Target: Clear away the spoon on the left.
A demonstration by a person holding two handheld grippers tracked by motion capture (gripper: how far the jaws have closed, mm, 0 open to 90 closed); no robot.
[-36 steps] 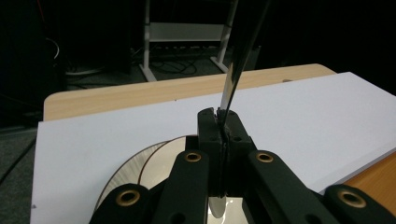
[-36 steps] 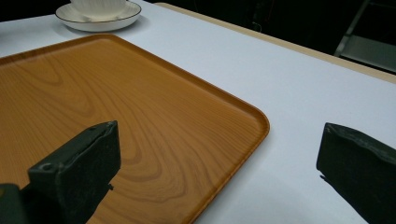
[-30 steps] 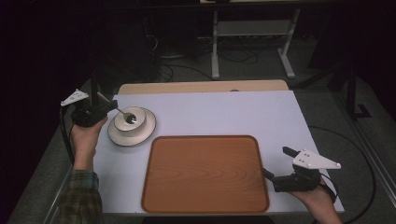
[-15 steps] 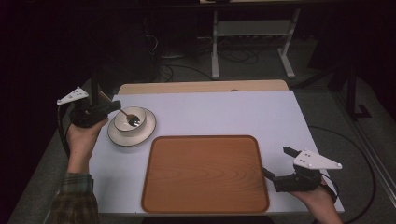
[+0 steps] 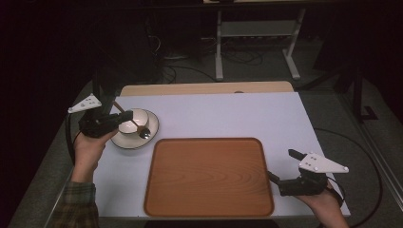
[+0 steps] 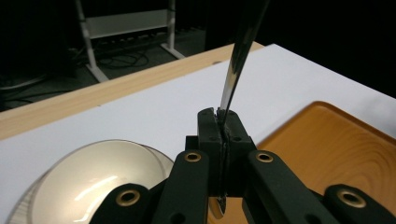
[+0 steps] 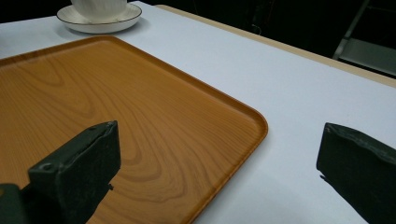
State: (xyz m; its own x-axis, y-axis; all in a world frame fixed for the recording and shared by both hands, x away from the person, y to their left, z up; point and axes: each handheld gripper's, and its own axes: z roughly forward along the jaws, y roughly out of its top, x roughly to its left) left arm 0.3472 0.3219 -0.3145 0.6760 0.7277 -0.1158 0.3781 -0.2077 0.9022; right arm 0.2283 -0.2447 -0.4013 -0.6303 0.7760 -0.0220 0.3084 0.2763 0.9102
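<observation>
Nearest me, my right tool [image 5: 280, 167] sits at the tray's near right corner, jaws spread wide with nothing between them. In the right gripper view one jaw hangs over the wooden tray [image 7: 116, 116] and the other over the white counter [image 7: 280, 93] just beside the tray's rounded corner. The tray [image 5: 209, 175] lies flat in front of me and I see nothing on it.

Beyond the tray's far left corner stands a white saucer [image 5: 135, 138] with a dark rim line, and on it a white cup [image 5: 129, 124]. The saucer is just beside the tray, apart from it. My left tool [image 5: 124, 115] reaches in from the left of the cup, jaws clamped on the handle of a metal spoon [image 5: 138, 127].

From the high view the spoon's long axis runs diagonally: handle end up and back toward the far left, bowl end [image 5: 145, 134] down toward the tray, over the saucer's rim at the cup's near right side. I cannot tell whether the bowl touches the saucer.

The left gripper view gives me what the high view cannot: the jaws are pressed narrow on the spoon [image 6: 236, 60], the handle rising steeply above them, a sliver of the bowl below. It also shows the cup [image 6: 93, 182], and I cannot tell if anything is in it.

Farther back, a bare wooden strip [image 5: 204, 88] edges the counter, and beyond it a metal stand [image 5: 256, 42] on a dark floor.
</observation>
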